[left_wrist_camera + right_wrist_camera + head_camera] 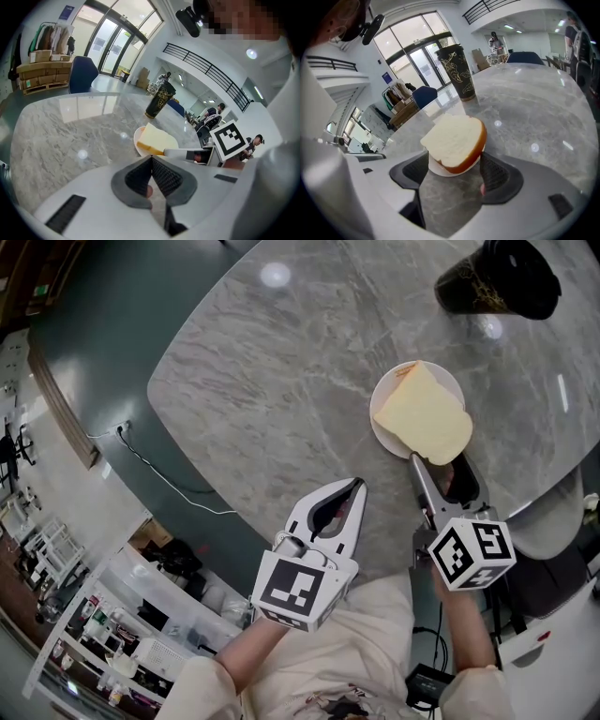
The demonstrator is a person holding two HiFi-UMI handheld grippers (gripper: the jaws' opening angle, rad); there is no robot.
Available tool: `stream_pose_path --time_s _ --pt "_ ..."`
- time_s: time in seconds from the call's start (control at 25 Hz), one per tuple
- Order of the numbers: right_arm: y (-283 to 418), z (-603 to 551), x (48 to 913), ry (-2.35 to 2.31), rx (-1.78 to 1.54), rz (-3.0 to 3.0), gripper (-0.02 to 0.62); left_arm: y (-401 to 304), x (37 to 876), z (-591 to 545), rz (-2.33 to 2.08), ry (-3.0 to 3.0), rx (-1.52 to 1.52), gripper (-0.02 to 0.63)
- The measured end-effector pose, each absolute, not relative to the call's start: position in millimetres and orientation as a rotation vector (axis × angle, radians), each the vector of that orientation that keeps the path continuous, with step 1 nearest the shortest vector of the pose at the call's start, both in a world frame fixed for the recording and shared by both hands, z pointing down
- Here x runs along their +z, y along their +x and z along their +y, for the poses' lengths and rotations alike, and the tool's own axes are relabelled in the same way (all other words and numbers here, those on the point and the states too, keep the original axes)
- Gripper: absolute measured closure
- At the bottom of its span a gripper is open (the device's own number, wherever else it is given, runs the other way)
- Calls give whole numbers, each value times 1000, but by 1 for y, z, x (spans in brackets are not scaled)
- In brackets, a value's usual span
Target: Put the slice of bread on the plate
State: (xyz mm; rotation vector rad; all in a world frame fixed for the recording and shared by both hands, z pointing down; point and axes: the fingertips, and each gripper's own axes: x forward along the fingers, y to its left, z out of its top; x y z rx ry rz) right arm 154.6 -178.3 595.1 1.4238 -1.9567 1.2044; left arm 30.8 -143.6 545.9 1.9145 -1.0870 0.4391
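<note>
The slice of bread (pixel 424 416) lies flat on the white plate (pixel 382 399), which sits close to the marble table's (pixel 281 381) near edge, towards its right end; the slice overhangs the plate's near rim. The right gripper (pixel 441 465) points down at that rim with its jaws wide apart, one on either side of the slice's crust end, neither pad pressing it. The left gripper (pixel 356 486) hovers over the near edge, jaws closed together (nothing between them). A black cup (pixel 497 277) stands by the far right edge.
</note>
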Motion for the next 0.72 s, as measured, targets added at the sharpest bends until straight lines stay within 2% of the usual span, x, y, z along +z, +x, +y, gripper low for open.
stream_pose_path --time_s 0.72 --pt "159 -159 568 1523 1205 -1945 268 24 527 -146 -1089 1956 443 595"
